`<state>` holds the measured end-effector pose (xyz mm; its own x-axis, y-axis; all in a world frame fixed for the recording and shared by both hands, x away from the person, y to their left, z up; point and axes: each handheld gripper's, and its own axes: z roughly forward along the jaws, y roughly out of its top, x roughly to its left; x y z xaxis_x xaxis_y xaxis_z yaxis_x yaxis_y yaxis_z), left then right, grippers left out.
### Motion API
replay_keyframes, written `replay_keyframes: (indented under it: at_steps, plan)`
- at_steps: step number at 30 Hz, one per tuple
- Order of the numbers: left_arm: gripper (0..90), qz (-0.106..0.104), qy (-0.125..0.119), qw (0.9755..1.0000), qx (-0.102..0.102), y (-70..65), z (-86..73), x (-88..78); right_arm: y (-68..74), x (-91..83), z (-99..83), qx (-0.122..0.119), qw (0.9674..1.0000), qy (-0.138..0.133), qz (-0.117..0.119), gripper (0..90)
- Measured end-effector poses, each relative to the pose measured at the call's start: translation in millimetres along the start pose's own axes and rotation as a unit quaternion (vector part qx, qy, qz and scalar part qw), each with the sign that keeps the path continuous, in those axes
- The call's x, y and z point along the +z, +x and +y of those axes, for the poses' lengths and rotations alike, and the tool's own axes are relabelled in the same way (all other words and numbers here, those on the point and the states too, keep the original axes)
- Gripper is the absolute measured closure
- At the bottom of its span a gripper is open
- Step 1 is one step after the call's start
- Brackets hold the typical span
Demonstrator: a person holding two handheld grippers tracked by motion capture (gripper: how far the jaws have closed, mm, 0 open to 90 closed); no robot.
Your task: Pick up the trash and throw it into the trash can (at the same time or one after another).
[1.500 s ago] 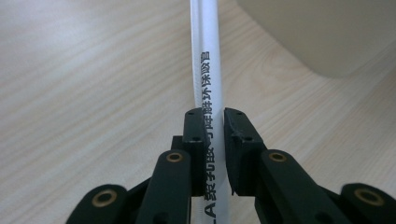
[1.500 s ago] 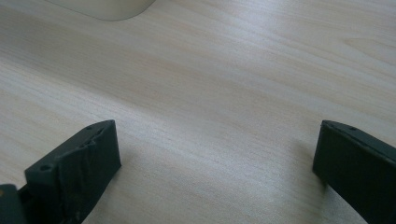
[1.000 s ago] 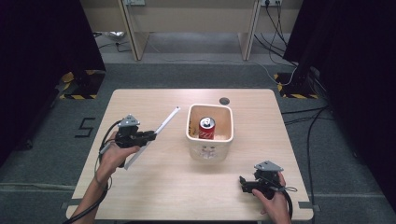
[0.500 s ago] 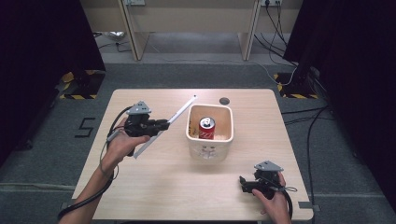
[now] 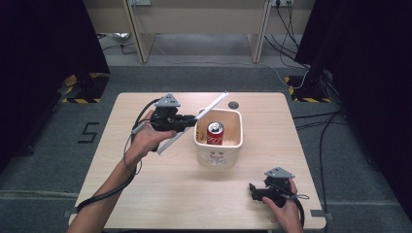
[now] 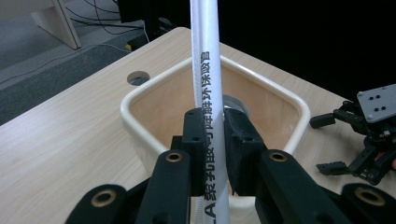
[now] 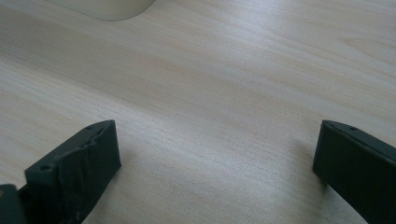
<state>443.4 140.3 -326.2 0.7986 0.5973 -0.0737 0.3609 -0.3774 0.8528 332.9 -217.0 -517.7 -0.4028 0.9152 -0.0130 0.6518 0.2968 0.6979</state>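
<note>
straw (image 6: 205, 70): white wrapper, black printed characters down its length
my left gripper (image 6: 214, 135): black jaws
tub (image 5: 233, 141): cream outside, warm tan inside
can (image 5: 215, 133): red, silver top
table (image 5: 160, 194): pale wood grain
my right gripper (image 5: 257, 190): black, grey plate on top

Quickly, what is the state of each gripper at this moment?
Left gripper: closed on the white wrapped straw, held above the cream tub.
Right gripper: open, holding nothing, low over the table.
</note>
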Motion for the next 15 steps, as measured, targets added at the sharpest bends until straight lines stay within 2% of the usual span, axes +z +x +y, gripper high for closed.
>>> replay_keyframes:
  at_steps: [6, 9, 15]
  plan:
    - [78.6, -0.013, 0.000, 0.9999, 0.003, -5.5, 12.8, 13.9, 0.0, 0.2, 0.0, 0.000, 1.0000, -0.001, -0.001, 0.7]
    - [78.6, -0.020, -0.001, 0.9998, 0.003, -9.5, 21.1, 26.2, 0.0, 0.0, 0.0, 0.000, 1.0000, 0.000, 0.000, 0.7]
    - [78.6, -0.023, -0.002, 0.9997, 0.004, -13.0, 32.4, 41.4, 0.1, 0.0, 0.0, 0.000, 1.0000, 0.000, -0.001, 0.7]
